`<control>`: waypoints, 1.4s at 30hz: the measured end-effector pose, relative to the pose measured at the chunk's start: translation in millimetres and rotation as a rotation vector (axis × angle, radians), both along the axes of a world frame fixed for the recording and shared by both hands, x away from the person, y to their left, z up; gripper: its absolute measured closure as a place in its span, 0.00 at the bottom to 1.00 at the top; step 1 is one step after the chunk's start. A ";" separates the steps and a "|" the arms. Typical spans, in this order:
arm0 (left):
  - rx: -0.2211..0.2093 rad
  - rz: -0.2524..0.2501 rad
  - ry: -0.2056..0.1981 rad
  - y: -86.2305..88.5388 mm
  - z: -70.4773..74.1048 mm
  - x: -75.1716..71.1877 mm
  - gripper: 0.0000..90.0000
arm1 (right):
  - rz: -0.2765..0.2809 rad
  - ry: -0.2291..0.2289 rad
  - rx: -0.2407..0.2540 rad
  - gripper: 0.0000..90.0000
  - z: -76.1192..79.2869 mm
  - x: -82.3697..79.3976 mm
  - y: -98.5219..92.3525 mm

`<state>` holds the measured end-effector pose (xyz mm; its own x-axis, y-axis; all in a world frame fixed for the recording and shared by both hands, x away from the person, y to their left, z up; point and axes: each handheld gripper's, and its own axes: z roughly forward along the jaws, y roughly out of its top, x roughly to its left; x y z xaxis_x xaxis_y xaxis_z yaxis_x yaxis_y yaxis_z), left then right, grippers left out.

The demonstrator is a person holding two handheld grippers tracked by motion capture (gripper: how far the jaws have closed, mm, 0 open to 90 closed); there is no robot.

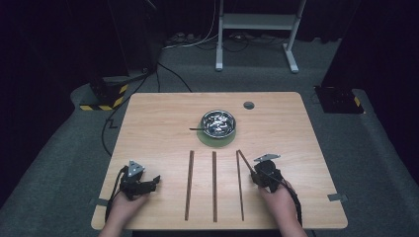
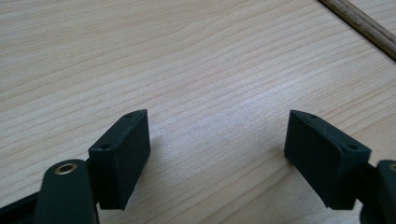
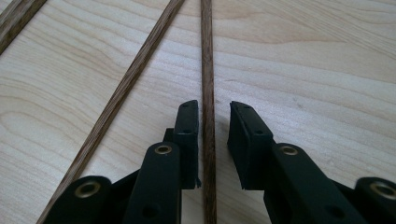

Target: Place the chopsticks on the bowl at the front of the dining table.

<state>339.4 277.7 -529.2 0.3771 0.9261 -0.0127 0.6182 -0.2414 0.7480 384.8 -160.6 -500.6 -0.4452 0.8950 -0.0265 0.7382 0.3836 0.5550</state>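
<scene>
Lying slantwise on the pale wooden table [image 1: 163, 113], right of centre and toward the near edge: a thin dark brown wooden stick [image 1: 245, 161] [image 3: 207, 70], far end close to the far end of the neighbouring straight stick, near end running in under the right gripper [image 1: 252, 169] [image 3: 213, 106]. Straddled there by both black jaws, set narrow. In the right gripper view, tight against the pad on the left, clear of the pad on the right by a slim gap, so not clamped. Flat on the wood or slightly raised: cannot tell.

Just left of it, three more thin brown sticks of the same kind, laid parallel and pointing near to far: right stick [image 1: 240, 192] [image 3: 126, 88], middle stick [image 1: 214, 185] [image 3: 18, 18], left stick [image 1: 189, 185] [image 2: 364, 23], evenly spaced and well apart from one another.

Farther away, beyond the stick ends, a round shiny metal bowl [image 1: 202, 123] of glinting pieces, standing on a round green mat [image 1: 217, 142], with a dark slim handle [image 1: 195, 129] poking out to the left. Farther right, near the far edge, a small grey round hole [image 1: 248, 105] in the tabletop.

At the near left, well apart from all sticks, the left gripper [image 1: 157, 180] [image 2: 217, 126] held low over bare wood, jaws spread wide, nothing between them.
</scene>
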 end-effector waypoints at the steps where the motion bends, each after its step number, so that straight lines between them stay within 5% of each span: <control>1: 0.000 0.000 0.000 0.0 0.0 0.0 0.25 | 0.000 0.000 0.000 0.82 0.0 0.0 0.0; 8: 0.002 -0.010 0.000 0.2 0.1 0.4 0.25 | 0.011 0.013 -0.025 0.88 1.6 -0.4 5.1; 26: 0.001 -0.009 -0.001 0.1 0.0 0.4 0.25 | 0.009 -0.012 0.004 0.93 4.0 -1.7 -0.3; 42: 0.001 -0.010 -0.002 0.1 0.0 0.5 0.25 | 0.035 -0.106 0.032 0.93 42.4 2.8 9.9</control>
